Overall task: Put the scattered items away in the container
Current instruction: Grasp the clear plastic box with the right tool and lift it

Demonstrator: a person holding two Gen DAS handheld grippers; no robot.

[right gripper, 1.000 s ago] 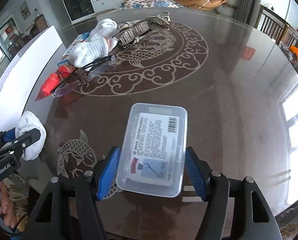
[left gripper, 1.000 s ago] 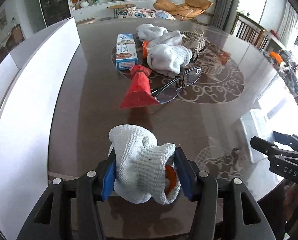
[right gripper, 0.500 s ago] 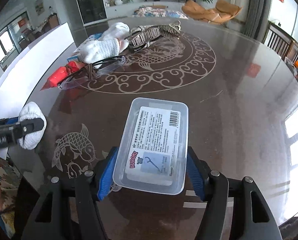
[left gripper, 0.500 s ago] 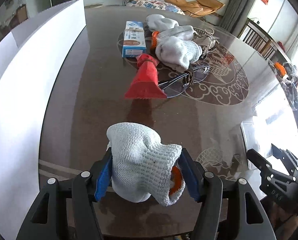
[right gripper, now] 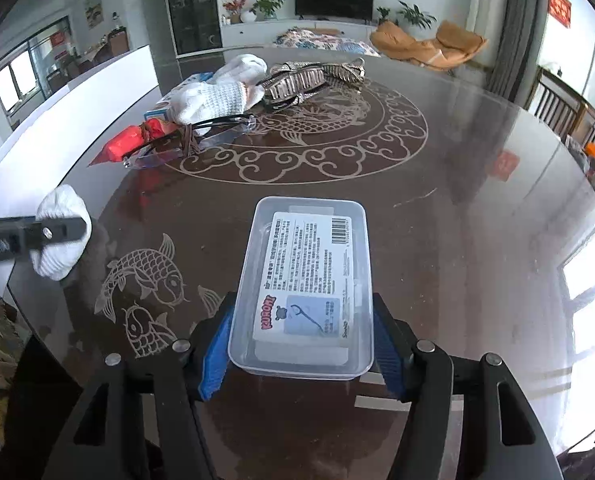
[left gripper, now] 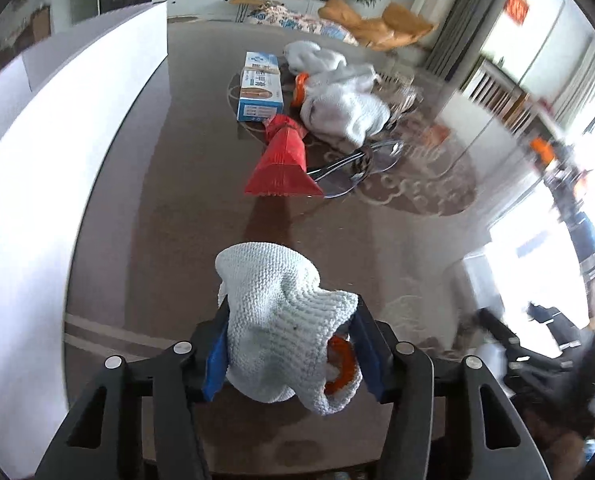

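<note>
- Jaws of the left gripper (left gripper: 289, 354) clamp a white knitted work glove with an orange cuff (left gripper: 281, 320), having just been closing on it; the glove hangs above the near edge of the dark, glossy round table (left gripper: 169, 216).
- Beyond it on the table lie a red pleated paper packet (left gripper: 283, 164), clear safety glasses (left gripper: 357, 168), a blue-and-white cardboard box (left gripper: 259, 88) and a heap of more white knitted gloves (left gripper: 343, 108).
- A patterned grey cloth bundle (right gripper: 309, 78) rests behind that heap, seen from the right wrist.
- Jaws of the right gripper (right gripper: 301, 346) stand wide around a clear rectangular plastic container with a printed label (right gripper: 305, 284); the blue pads (right gripper: 217, 346) sit against its long sides, near the table's front edge.
- Container and glove are well apart, the glove off to the container's left.
</note>
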